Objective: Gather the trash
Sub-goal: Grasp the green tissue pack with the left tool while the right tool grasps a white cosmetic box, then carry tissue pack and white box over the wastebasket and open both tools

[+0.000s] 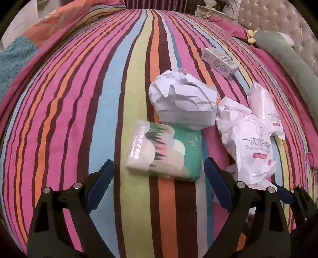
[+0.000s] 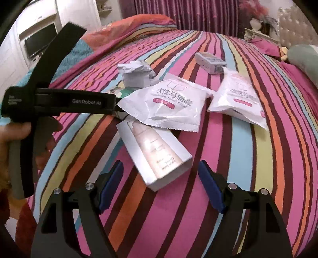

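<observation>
Striped bed (image 1: 79, 119) holds the trash. From the left wrist, the left gripper (image 1: 159, 170) is wide apart with nothing in it, just before a tissue pack (image 1: 165, 152); a paper ball (image 1: 182, 99) lies behind. From the right wrist, the right gripper (image 2: 161, 172) is apart, empty, near a box (image 2: 157, 152) under a white packet (image 2: 165, 105).

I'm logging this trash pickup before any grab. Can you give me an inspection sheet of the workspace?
Surface: striped bedspread, wrinkled.
Job's things: tissue pack, crumpled paper, two white wrappers, small box, long carton; all lying on the bed.
Clutter: green bolster, folded quilt.
Grippers: left gripper and right gripper both with jaws open, empty.
Cables: nothing seen.
Surroundings: padded headboard, curtain, television.
</observation>
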{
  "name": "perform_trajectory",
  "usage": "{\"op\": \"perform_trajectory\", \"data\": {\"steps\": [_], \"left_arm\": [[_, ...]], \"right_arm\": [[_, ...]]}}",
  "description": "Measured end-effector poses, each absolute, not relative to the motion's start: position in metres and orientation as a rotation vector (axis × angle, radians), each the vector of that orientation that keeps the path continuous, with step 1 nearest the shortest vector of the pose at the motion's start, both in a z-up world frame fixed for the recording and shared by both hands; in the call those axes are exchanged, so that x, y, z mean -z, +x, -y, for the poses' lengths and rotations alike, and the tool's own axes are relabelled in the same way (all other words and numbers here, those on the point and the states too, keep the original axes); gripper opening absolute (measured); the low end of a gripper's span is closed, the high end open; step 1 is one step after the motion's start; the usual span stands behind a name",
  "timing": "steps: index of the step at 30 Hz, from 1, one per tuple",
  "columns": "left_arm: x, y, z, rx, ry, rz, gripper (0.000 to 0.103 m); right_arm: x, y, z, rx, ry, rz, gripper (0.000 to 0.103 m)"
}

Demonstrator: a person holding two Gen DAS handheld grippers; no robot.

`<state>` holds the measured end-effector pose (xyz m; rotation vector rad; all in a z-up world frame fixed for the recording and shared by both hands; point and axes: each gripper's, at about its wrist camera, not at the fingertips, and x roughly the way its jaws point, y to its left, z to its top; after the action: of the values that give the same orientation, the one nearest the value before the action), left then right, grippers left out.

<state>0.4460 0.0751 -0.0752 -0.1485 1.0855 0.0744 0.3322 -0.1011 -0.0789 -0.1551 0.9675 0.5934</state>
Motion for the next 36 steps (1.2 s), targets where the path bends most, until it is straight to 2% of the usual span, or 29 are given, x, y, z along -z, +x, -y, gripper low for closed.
{"op": "perform_trajectory", "data": {"steps": [12,13,15,21,31,36], "left_arm": [[0.085,0.456,-0.076,-0.106,-0.128,-1.093,0.088],[0.086,0.455,-0.076,-0.105,-0.127,-1.093,0.087],[0.085,0.453,-0.076,-0.127,-0.104,-1.085,0.071],[0.083,0.436,-0.082,-0.121,-0.128,-1.070,0.070],[0.078,0.377,-0.084,-0.104,-0.191,-1.044,0.070],[0.074,0.342,-0.081,-0.094,-0.218,-1.033,0.070]], "right_arm": [[0.088,0.348,0.074,-0.543,-0.213,-0.972,0.072],[0.088,0.346,0.073,-0.535,-0.217,-0.974,0.070],[0.087,0.341,0.074,-0.524,-0.217,-0.975,0.066],[0.084,0.314,0.086,-0.471,-0.190,-0.964,0.053],[0.074,0.271,0.141,-0.394,0.076,-0.999,0.052],[0.066,0.263,0.155,-0.372,0.117,-0.997,0.052]]}}
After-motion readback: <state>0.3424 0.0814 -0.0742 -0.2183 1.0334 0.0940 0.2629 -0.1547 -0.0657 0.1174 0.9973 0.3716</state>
